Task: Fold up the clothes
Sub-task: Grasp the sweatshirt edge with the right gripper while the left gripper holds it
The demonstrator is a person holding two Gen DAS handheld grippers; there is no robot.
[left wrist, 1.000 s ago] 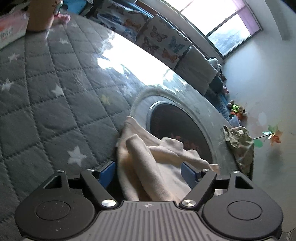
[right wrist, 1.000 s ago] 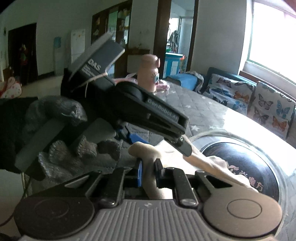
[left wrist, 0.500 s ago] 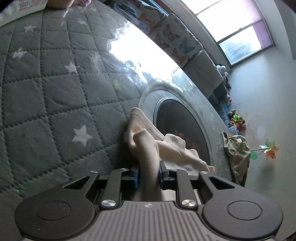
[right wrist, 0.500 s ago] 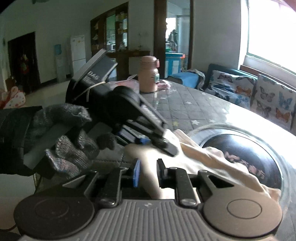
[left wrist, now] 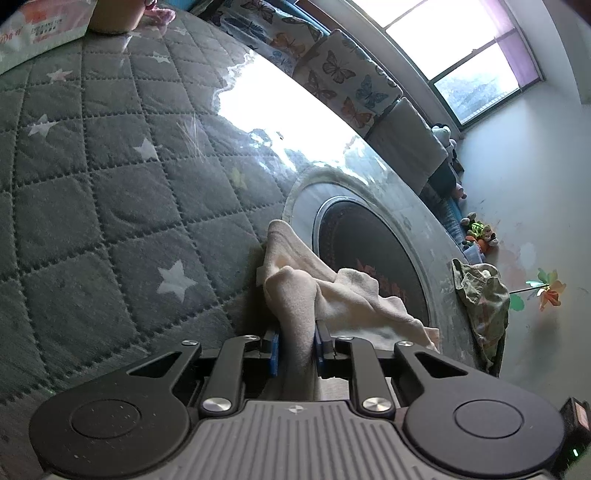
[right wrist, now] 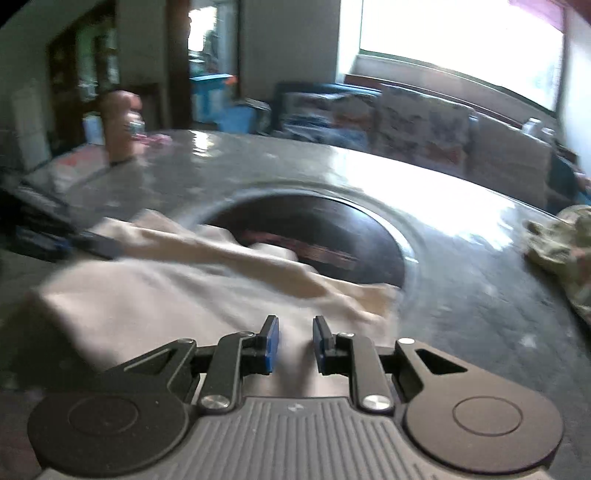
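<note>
A cream garment [left wrist: 325, 291] lies bunched on the table beside a dark round inset [left wrist: 365, 251]. My left gripper [left wrist: 295, 345] is shut on a thick fold of the cream garment and holds it just above the quilted cover. In the blurred right wrist view the same garment [right wrist: 155, 299] spreads under and in front of my right gripper [right wrist: 294, 345], whose blue pads stand a small gap apart over the cloth; whether they pinch it is unclear. The left gripper shows as a dark blur at the left edge [right wrist: 55, 236].
A grey quilted cover with white stars [left wrist: 110, 192] spans the table's left part. A camouflage garment [left wrist: 484, 299] hangs at the table's right edge, also in the right wrist view [right wrist: 561, 243]. A pink bottle [right wrist: 120, 125] and a tissue pack [left wrist: 40, 29] stand at the far end.
My left gripper closed on the cream fold and stays shut on it. My right gripper swung rightwards away from the left one, along the garment, and its view is now motion-blurred.
</note>
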